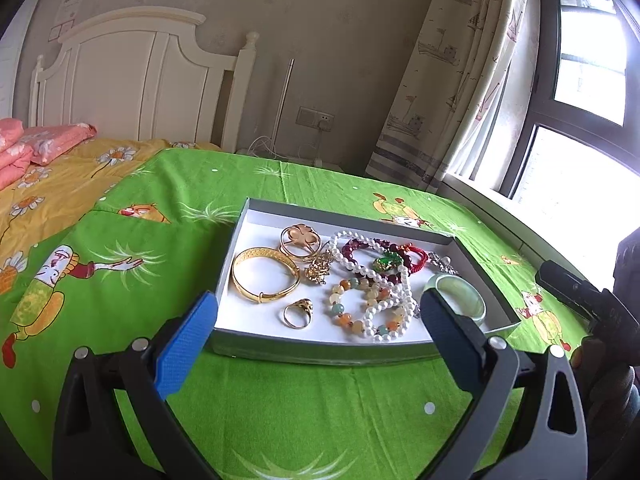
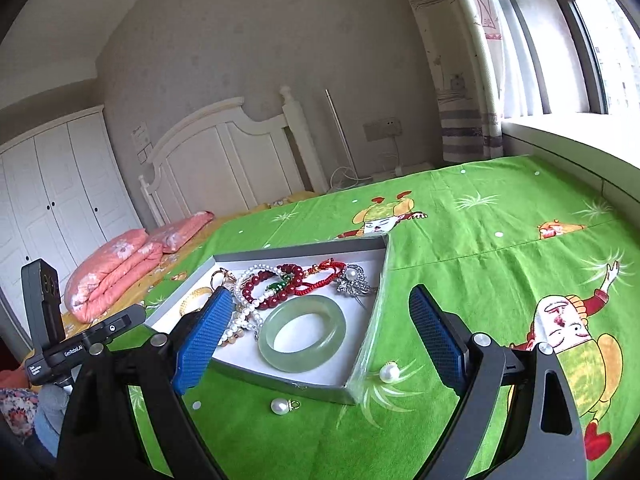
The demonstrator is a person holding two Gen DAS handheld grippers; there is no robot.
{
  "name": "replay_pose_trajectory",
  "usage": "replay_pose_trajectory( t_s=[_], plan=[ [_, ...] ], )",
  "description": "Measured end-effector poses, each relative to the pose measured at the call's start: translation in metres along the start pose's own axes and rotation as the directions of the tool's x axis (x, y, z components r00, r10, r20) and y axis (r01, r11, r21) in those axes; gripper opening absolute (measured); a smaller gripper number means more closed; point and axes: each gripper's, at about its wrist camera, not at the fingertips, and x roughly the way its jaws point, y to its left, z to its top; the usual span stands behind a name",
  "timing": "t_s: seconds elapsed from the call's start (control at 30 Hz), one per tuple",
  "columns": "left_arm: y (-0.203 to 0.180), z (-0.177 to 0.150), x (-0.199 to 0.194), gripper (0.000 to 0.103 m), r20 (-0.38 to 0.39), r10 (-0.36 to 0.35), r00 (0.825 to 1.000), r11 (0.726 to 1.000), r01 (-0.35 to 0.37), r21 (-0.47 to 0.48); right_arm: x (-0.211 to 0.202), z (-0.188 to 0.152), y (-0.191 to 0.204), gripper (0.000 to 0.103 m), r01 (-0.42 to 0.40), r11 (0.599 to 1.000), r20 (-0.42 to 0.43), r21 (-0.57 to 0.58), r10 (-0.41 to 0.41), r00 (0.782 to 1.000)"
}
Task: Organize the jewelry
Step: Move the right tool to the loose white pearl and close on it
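Note:
A grey jewelry box [image 1: 236,240] [image 2: 296,384] with a white floor lies on the green bedspread. It holds a gold bangle [image 1: 265,280], a gold ring [image 1: 298,313], a gold brooch [image 1: 300,242], a white pearl necklace [image 1: 384,276] [image 2: 244,300], a dark red bead bracelet [image 2: 276,280], a coloured bead bracelet [image 1: 352,300], a silver brooch [image 2: 353,282] and a pale green jade bangle [image 1: 460,296] [image 2: 303,333]. Two loose pearl earrings [image 2: 283,405] [image 2: 389,372] lie on the spread just outside the box. My left gripper [image 1: 318,336] is open at the box's near edge. My right gripper [image 2: 320,332] is open over the box's corner, nothing held.
The green cartoon bedspread [image 1: 280,408] [image 2: 500,240] covers the bed. Pink folded bedding [image 2: 120,268] and a white headboard [image 1: 132,72] sit at the far end. A window and curtain [image 1: 460,80] line the right side. The left gripper's body [image 2: 60,340] shows at the right wrist view's left.

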Motion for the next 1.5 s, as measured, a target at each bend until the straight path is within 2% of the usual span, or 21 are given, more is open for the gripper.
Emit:
replay_pose_trajectory(
  t_s=[0.17,0.5,0.67,0.87,1.07,1.17,1.3,1.4,1.5],
  plan=[
    [0.001,0.0,0.001,0.1,0.0,0.003,1.0,1.0,-0.003,-0.005,-0.003,-0.003,0.012,0.086,-0.021,0.997,0.02,-0.069,0.023,1.0],
    [0.003,0.002,0.005,0.1,-0.016,0.015,1.0,1.0,-0.016,-0.021,-0.015,-0.002,0.003,0.086,-0.061,0.998,0.045,-0.033,0.062,0.997],
    [0.004,0.002,0.007,0.1,-0.028,0.019,0.999,0.999,-0.02,-0.03,-0.017,0.0,-0.004,0.086,-0.014,0.999,0.028,-0.039,0.015,1.0],
    [0.004,0.001,0.009,0.1,-0.035,0.022,0.999,0.999,-0.023,-0.035,-0.02,-0.001,-0.007,0.086,0.102,0.987,0.011,-0.125,-0.102,0.995],
    [0.005,0.001,0.009,0.1,-0.035,0.021,0.999,0.999,-0.022,-0.035,-0.024,-0.003,-0.013,0.086,0.095,0.987,-0.002,-0.129,-0.096,0.995],
    [0.005,0.001,0.009,0.1,-0.029,0.019,0.999,0.999,-0.02,-0.035,-0.022,-0.004,-0.011,0.086,0.082,0.985,-0.033,-0.151,-0.088,0.996],
    [0.005,0.001,0.009,0.1,-0.032,0.02,0.999,0.999,-0.022,-0.036,-0.017,-0.01,-0.002,0.086,0.023,0.972,-0.119,-0.235,-0.053,0.991],
    [0.005,0.0,0.008,0.1,-0.028,0.023,0.999,0.999,-0.024,-0.038,-0.012,-0.02,0.008,0.086,0.024,0.949,-0.174,-0.315,-0.083,0.981],
    [0.005,0.0,0.009,0.1,-0.028,0.023,0.999,0.999,-0.024,-0.038,-0.005,-0.021,0.007,0.07,0.015,0.949,-0.218,-0.315,-0.088,0.972]
  ],
)
